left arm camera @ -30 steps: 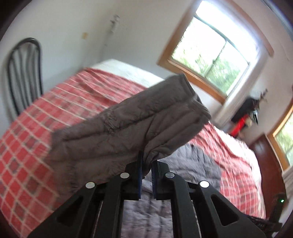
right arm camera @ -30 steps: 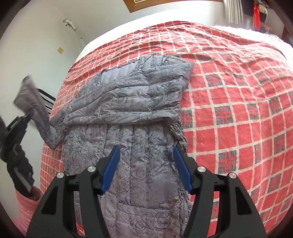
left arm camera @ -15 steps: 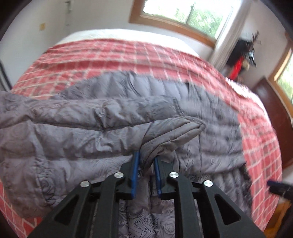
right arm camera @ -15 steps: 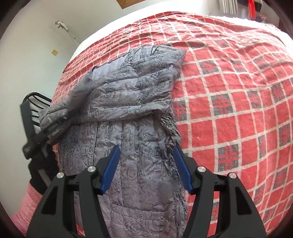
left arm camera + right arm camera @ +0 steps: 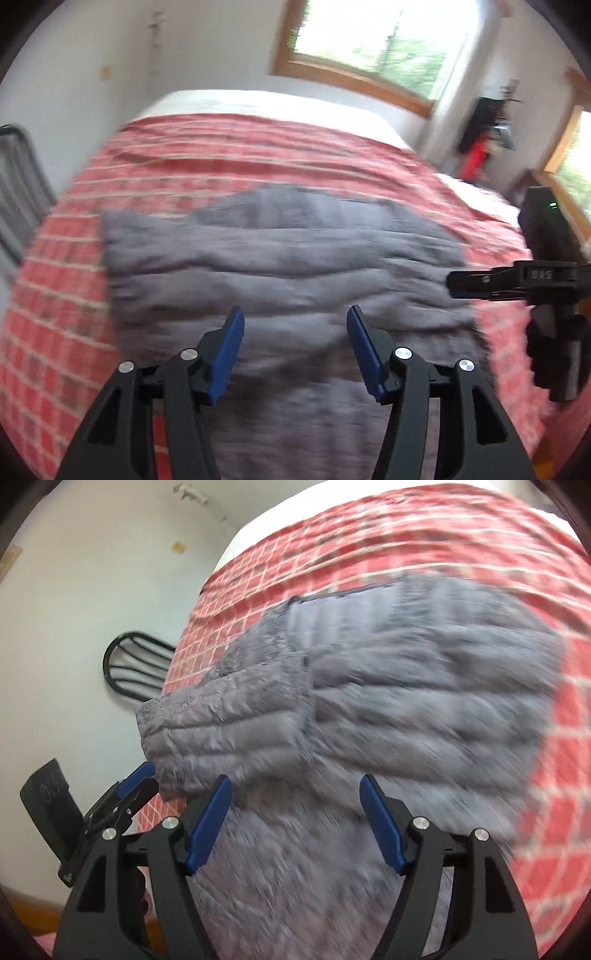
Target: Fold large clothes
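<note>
A grey quilted jacket (image 5: 280, 266) lies spread on the red plaid bed (image 5: 66, 295). Its sleeve (image 5: 229, 731) is folded across the body (image 5: 424, 701). My left gripper (image 5: 295, 314) hovers over the jacket. Its jaws are opening, and nothing is pinched between the blue pads (image 5: 231, 350). In the right wrist view the left gripper (image 5: 142, 779) sits just beside the sleeve cuff. My right gripper (image 5: 295, 782) hangs above the jacket's lower body, its jaws opening with only cloth far beneath them. The left wrist view shows the right gripper (image 5: 452, 285) at the jacket's right edge.
A black metal chair (image 5: 136, 664) stands against the white wall beside the bed. Windows (image 5: 388, 40) with wooden frames are behind the bed. Dark furniture with red items (image 5: 484, 147) stands at the far right. Both views are motion-blurred.
The left gripper carried the sleeve over the jacket, let it go and opened. The right gripper swung left over the jacket and opened wider.
</note>
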### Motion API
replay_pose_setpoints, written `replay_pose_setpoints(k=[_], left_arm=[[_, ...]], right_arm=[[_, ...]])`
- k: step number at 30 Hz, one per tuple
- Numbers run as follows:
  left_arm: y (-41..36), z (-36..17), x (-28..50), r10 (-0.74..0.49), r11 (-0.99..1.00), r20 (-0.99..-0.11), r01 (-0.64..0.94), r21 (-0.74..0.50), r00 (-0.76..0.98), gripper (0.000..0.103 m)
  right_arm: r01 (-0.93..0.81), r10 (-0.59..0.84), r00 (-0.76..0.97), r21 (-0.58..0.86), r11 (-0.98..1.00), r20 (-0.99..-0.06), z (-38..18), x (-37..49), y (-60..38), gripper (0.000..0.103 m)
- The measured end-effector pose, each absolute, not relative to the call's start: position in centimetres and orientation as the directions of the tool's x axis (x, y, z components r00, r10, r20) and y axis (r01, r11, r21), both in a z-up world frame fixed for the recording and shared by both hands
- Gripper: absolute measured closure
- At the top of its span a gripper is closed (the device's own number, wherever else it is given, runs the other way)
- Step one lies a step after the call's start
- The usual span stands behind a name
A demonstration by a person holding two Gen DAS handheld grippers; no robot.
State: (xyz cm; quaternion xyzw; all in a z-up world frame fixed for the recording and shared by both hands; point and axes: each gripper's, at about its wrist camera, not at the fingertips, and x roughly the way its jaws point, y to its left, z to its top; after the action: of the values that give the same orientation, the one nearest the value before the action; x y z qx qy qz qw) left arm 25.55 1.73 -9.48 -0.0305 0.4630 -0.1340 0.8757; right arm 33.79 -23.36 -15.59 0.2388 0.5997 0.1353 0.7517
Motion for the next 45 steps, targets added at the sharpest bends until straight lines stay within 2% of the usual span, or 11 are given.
replay_pose_setpoints(k=[6, 7, 9, 12, 21, 26, 31, 35, 39, 42, 45], left_arm=[[4.8, -11.0, 26.7, -0.237, 0.972, -0.822, 0.120, -0.204, 0.518, 0.047], [5.0, -11.0, 26.6, -0.238, 0.971, -0.821, 0.119, -0.206, 0.519, 0.047], [5.0, -11.1, 26.5, -0.233, 0.973, -0.820, 0.121, -0.199, 0.523, 0.047], [5.2, -10.7, 26.7, -0.227, 0.974, -0.815, 0.117, -0.195, 0.533, 0.047], [2.3, -10.3, 28.6, -0.259, 0.965, -0.800, 0.175, -0.194, 0.541, 0.047], [-0.7, -12.4, 30.6, -0.236, 0.968, -0.828, 0.203, -0.151, 0.509, 0.047], [-2.0, -16.2, 32.4, -0.201, 0.971, -0.876, 0.205, -0.121, 0.439, 0.046], [-2.5, -18.2, 32.5, -0.170, 0.970, -0.885, 0.234, -0.071, 0.434, 0.046], [-2.4, -17.3, 32.3, -0.173, 0.970, -0.890, 0.231, -0.079, 0.422, 0.046], [-2.4, -15.1, 32.0, -0.208, 0.966, -0.865, 0.238, -0.106, 0.456, 0.046], [-4.0, -13.2, 32.2, -0.234, 0.956, -0.841, 0.273, -0.108, 0.488, 0.046]], right_arm=[[0.111, 0.473, 0.133, 0.488, 0.866, -0.871, -20.4, 38.3, -20.7, 0.033], [0.103, 0.472, 0.131, 0.486, 0.868, -0.872, -20.6, 38.5, -20.4, 0.039], [0.074, 0.496, 0.124, 0.507, 0.859, -0.859, -20.6, 38.5, -20.0, 0.078], [0.049, 0.514, 0.158, 0.526, 0.849, -0.843, -19.1, 37.9, -20.8, 0.092], [0.141, 0.395, 0.377, 0.473, 0.870, -0.838, -11.0, 32.8, -31.1, 0.093], [0.233, 0.335, 0.395, 0.446, 0.864, -0.855, -11.4, 29.9, -35.5, 0.093], [0.300, 0.319, 0.345, 0.425, 0.854, -0.883, -15.0, 28.1, -36.8, 0.092], [0.321, 0.293, 0.276, 0.375, 0.870, -0.916, -18.2, 28.2, -35.6, 0.083], [0.313, 0.215, 0.291, 0.305, 0.900, -0.932, -16.5, 27.8, -35.1, 0.082], [0.297, 0.036, 0.354, 0.149, 0.943, -0.935, -12.9, 27.8, -34.1, 0.075], [0.257, 0.102, 0.390, 0.214, 0.942, -0.915, -11.9, 29.1, -33.4, 0.073]])
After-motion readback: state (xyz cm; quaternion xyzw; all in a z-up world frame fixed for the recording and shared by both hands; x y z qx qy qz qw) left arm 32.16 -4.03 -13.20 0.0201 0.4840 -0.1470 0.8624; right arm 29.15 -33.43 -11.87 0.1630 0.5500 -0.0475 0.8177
